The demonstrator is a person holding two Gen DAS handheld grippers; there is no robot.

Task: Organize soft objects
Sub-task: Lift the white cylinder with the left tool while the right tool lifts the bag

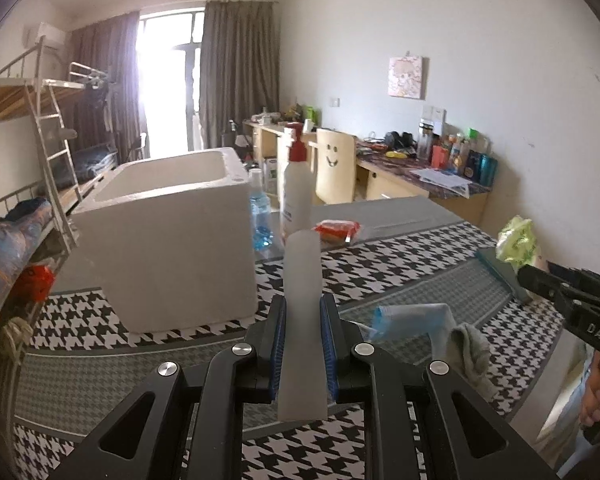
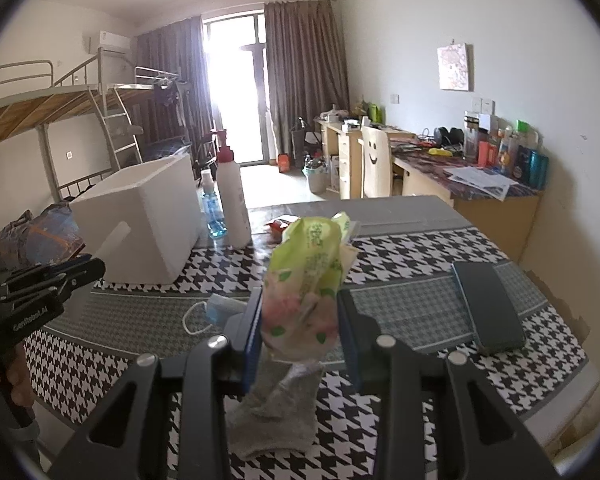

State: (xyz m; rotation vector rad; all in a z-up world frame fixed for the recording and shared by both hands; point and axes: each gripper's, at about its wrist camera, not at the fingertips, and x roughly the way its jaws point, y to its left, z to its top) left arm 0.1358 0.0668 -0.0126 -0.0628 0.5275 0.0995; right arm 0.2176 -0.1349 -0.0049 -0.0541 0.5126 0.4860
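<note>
Houndstooth desk (image 2: 420, 248): box (image 1: 168, 236) at its far left corner, nearer the left tool (image 1: 303, 344) (pinching a white tube (image 1: 302, 320)); right tool (image 2: 300, 336) pinches a packet (image 2: 304, 280).

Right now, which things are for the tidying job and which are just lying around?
For the job: white foam strip in left gripper, green tissue pack in right gripper, grey sock, face mask, foam box.
Lying about: phone, pump bottle, blue bottle.

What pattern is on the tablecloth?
Black-and-white houndstooth tablecloth with bands of finer grey checks, best seen in the right wrist view.
</note>
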